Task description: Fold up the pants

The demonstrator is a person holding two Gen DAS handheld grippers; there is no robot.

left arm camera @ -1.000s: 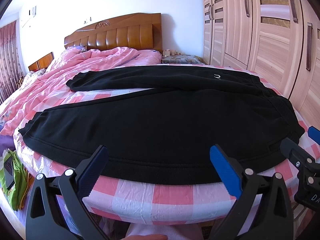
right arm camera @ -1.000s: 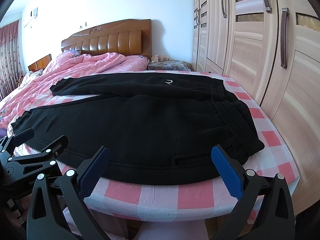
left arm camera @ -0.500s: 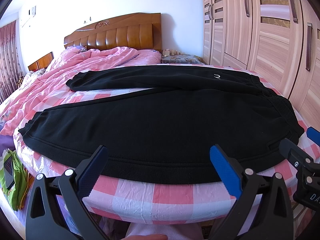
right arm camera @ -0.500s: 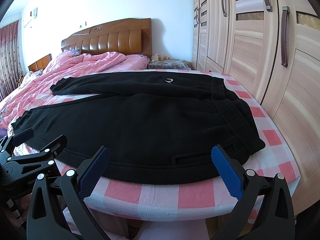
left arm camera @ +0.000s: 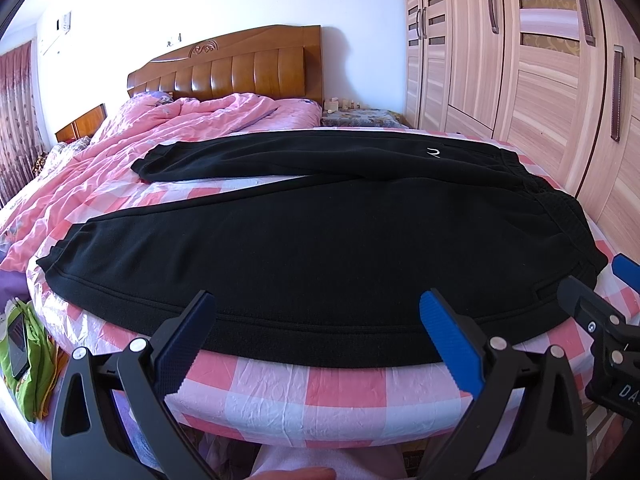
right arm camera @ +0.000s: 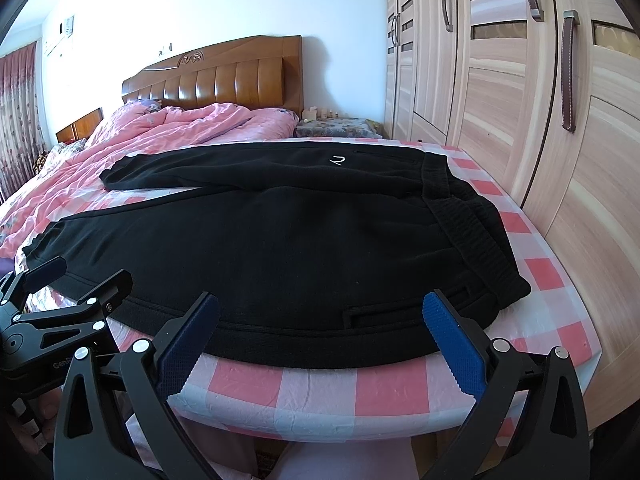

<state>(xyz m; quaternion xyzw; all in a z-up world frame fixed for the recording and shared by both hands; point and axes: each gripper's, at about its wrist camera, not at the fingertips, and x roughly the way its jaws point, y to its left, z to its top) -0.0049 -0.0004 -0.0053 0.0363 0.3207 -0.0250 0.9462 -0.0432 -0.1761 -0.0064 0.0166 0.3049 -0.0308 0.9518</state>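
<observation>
black pants (left arm camera: 320,240) lie spread flat across the foot of the bed (left arm camera: 320,392), on its pink-and-white checked cover, waistband (right arm camera: 468,224) toward the wardrobe (right arm camera: 500,80) on the right and both cuffs toward the left; the legs run side by side, the far one with a small white logo (right arm camera: 335,160) near the hip, a wedge of cover showing between them at the cuff end. a pink quilt (left arm camera: 140,140) is bunched behind, below the headboard (left arm camera: 240,72). the left gripper (left arm camera: 320,336) hangs at the bed's near edge with its blue pads wide apart and nothing between them, framing the near leg's outer seam about mid-length. the right gripper (right arm camera: 324,334) stands the same way, spread and empty, framing the hip and side pocket (right arm camera: 384,314) of the near leg; each gripper shows at the margin of the other's view, so they sit just beside one another. whether any pad touches the cloth cannot be told; both seem to stop short of the hem. judged from the layout, no fold has been made: this is the approach before the first grasp. the next move likely calls for both grippers to pinch the near seam, one toward the cuff and one at the waistband, then lift and carry the near leg over the far one so seams and waistband align. the thick fleece should hold a pinch well but may drag the cover with it.
</observation>
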